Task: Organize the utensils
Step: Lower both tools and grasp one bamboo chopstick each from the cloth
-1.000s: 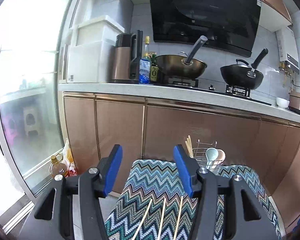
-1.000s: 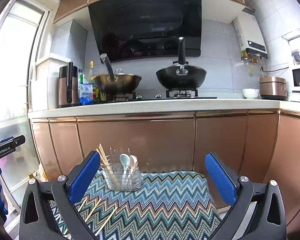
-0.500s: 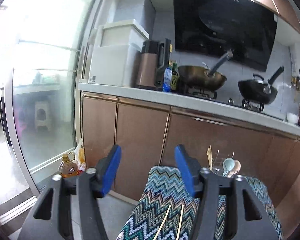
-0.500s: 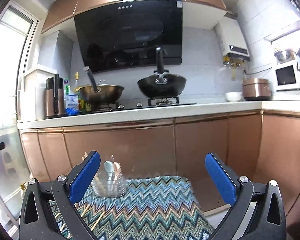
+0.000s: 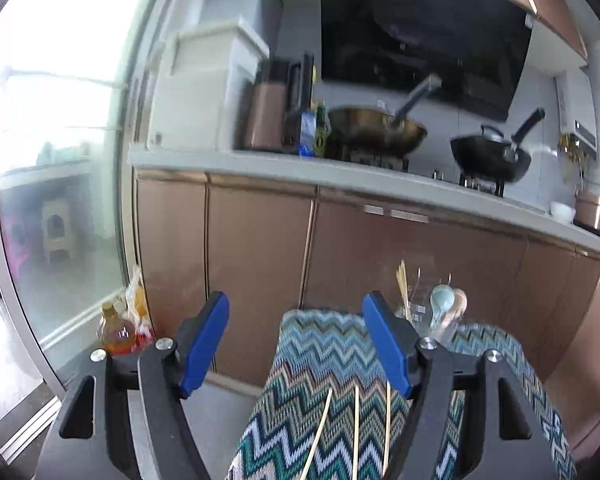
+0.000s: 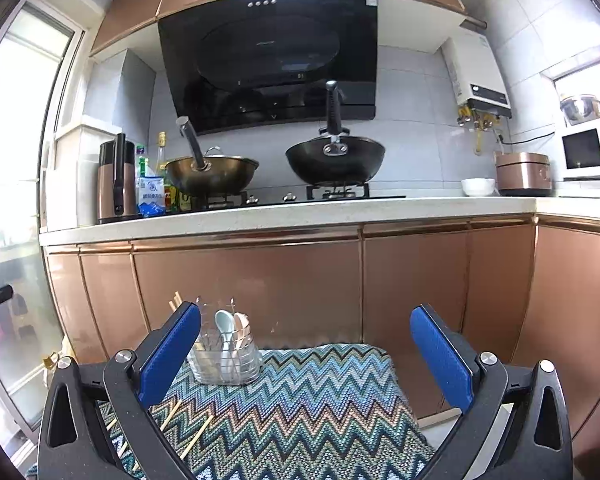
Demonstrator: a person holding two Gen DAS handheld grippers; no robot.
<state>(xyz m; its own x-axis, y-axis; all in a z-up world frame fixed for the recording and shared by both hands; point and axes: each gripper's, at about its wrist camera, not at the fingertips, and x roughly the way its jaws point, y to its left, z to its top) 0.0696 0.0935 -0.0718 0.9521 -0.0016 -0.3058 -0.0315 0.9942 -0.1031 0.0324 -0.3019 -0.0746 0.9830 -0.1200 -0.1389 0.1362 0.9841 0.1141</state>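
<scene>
No brand or label is sharp enough for me to read; the blue-and-white packet [image 6: 151, 196] on the kitchen counter [image 6: 284, 216] carries print I cannot make out.

On my right view, the clear utensil holder [image 6: 226, 364] stands near the far left corner of the zigzag-patterned cloth [image 6: 300, 396] covering the desk. It holds a pale blue spoon [image 6: 223, 322], a beige spoon [image 6: 241, 322] beside it, and a few wooden chopsticks [image 6: 175, 303] leaning out to the left.

Three loose chopsticks [image 5: 356, 428] lie flat on the cloth, thin, pale and roughly parallel, well apart from the holder and nearer to me.

My left gripper [image 5: 296, 344] has its jaws apart and empty, held above the loose chopsticks. My right gripper [image 6: 306, 354] has its jaws spread wide, also empty, above the cloth to the right of the holder.
</scene>
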